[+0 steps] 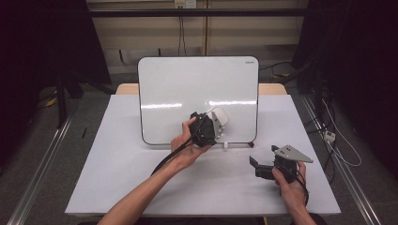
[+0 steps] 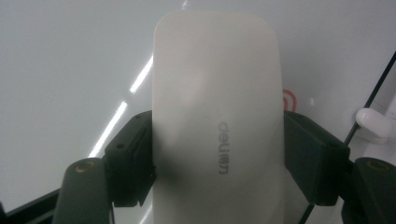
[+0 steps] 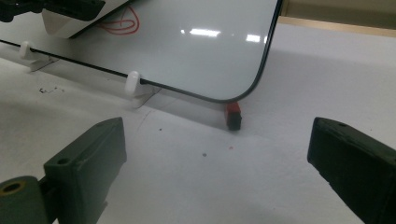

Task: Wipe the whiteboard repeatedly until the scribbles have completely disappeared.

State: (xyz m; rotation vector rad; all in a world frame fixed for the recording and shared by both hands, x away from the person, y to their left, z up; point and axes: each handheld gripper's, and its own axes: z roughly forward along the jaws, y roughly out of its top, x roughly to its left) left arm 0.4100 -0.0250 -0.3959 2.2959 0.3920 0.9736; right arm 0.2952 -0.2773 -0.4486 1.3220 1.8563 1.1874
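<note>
Eraser (image 2: 217,116) between left tongs (image 2: 217,158)

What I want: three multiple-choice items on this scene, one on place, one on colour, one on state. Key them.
1. The eraser sits:
A) flat on the table
B) between the left gripper's jaws, before the whiteboard
C) on the floor

2. The scribble on the board is:
A) blue
B) red
C) green

3. The right gripper is:
A) open, empty
B) shut on a pen
C) shut on the board

B: both jaws clamp its sides.
B: red loops show.
A: its jaws stand wide apart.
</note>
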